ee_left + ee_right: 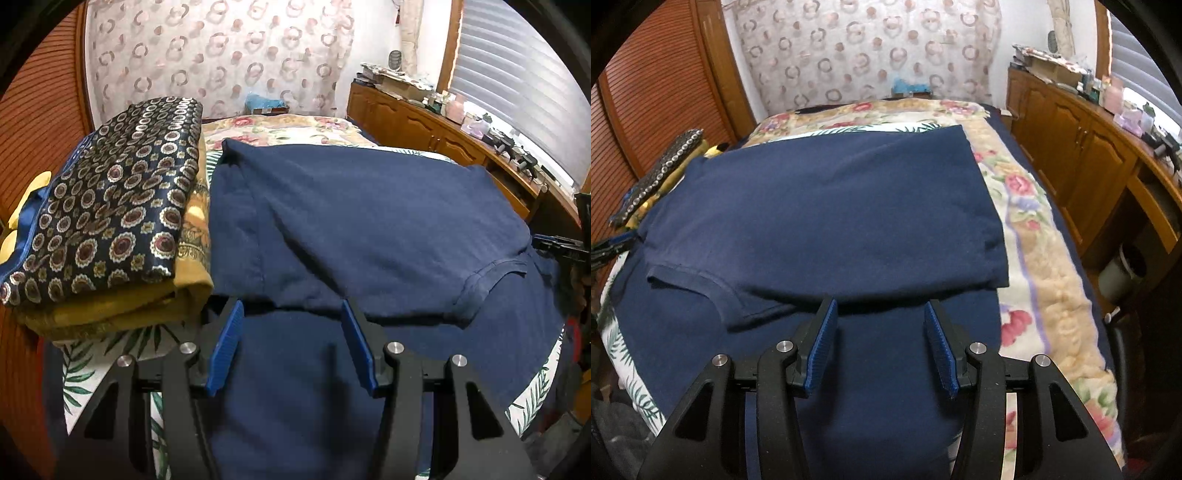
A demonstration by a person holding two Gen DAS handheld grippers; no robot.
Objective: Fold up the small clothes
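Observation:
A navy T-shirt point(369, 221) point(831, 206) lies on the bed, one part folded over the other, its neckline point(491, 273) point(713, 288) showing at the fold's near edge. My left gripper point(291, 306) hovers open over the lower layer, its blue pads point(229, 343) just short of the folded edge, with nothing between them. My right gripper point(880, 303) stands open the same way at the shirt's other side, pads point(823, 343) free of the cloth.
Left of the shirt sits a stack of folded clothes: a patterned navy piece point(110, 221) on a mustard one point(110, 310). A floral blanket point(1034, 258) covers the bed's right side. Wooden cabinets point(1071, 155) and a pale bin point(1119, 273) stand beyond it.

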